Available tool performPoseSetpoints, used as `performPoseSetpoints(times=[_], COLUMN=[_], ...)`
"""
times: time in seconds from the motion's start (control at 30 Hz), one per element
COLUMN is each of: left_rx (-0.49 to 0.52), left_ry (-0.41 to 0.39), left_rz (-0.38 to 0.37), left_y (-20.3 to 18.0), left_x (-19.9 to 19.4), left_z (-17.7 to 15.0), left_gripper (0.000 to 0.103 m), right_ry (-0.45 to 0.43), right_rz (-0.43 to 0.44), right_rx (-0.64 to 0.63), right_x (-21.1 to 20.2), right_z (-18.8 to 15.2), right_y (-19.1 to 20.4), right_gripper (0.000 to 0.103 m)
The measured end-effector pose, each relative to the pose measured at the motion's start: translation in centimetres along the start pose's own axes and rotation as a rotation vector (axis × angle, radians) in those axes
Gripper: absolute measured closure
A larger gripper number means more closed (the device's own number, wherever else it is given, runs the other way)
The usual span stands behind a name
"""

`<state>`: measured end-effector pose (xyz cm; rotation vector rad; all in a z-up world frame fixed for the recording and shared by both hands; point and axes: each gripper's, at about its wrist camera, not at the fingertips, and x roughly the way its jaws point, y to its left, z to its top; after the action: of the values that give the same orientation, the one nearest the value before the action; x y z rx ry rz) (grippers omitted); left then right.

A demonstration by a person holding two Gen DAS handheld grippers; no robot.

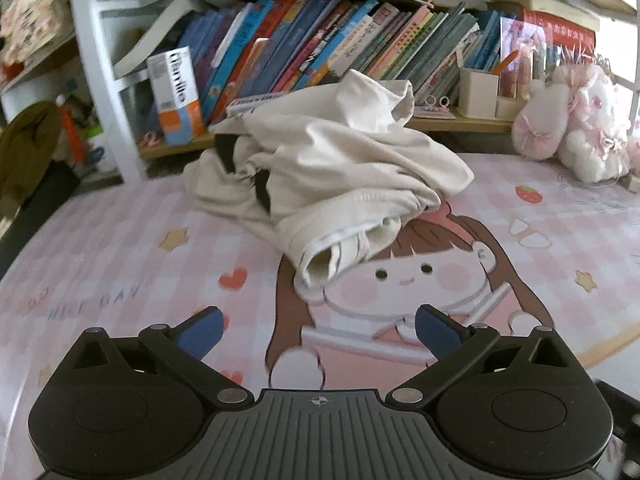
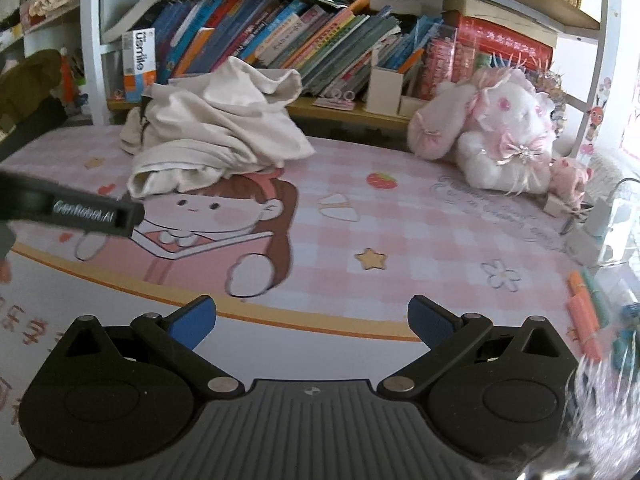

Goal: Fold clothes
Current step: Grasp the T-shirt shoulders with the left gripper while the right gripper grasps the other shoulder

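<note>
A cream garment lies crumpled in a heap on the pink cartoon desk mat, its back resting against the bookshelf. One open sleeve or leg end points toward me. My left gripper is open, a short way in front of that end, with nothing between its blue pads. In the right wrist view the same garment sits at the far left of the mat. My right gripper is open and empty near the mat's front edge. The left gripper's black body juts in from the left.
A shelf of leaning books runs along the back. A pink and white plush toy sits at the back right beside pen holders. Orange and green pens and a charger with cable lie at the right edge.
</note>
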<state>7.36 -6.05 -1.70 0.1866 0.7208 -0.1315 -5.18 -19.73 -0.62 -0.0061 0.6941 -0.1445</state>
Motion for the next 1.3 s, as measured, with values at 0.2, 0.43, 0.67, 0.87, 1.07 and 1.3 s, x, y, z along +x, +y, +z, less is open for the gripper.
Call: performPoseSetpoints(times=[0.2, 0.43, 0.67, 0.87, 1.07, 1.3], left_rx=[0.085, 0.055, -0.058, -0.062, -0.145, -0.162], left_ry=[0.004, 0.034, -0.010, -0.115, -0.161, -0.178], left_rz=[0.021, 0.033, -0.039, -0.149, -0.241, -0.312], left_y=[-1.2, -1.2, 1.5, 3.3, 6.2, 8.5], left_x=[3.4, 6.6, 5.7, -0.3, -6.2, -10.5], left_z=[1.6, 2.9, 4.4, 4.1, 2.9, 1.0], left_gripper=[0.008, 0.035, 0.088, 0.089, 0.090, 0.090], right_ry=[0.016, 0.006, 0.024, -0.033, -0.135, -0.270], right_rz=[0.018, 0.093, 0.146, 0.180, 0.194, 0.107], right_rx=[-0.010, -0.079, -0.202, -0.420, -0.658, -0.875], right_x=[-0.2, -0.9, -1.3, -1.4, -0.9, 0.7], right_z=[-0.2, 0.1, 0.7, 1.5, 2.2, 2.6], right_y=[-1.3, -1.2, 1.0, 4.4, 8.8, 13.6], right_gripper=[0.000, 0.002, 0.023, 0.031, 0.031, 0.031])
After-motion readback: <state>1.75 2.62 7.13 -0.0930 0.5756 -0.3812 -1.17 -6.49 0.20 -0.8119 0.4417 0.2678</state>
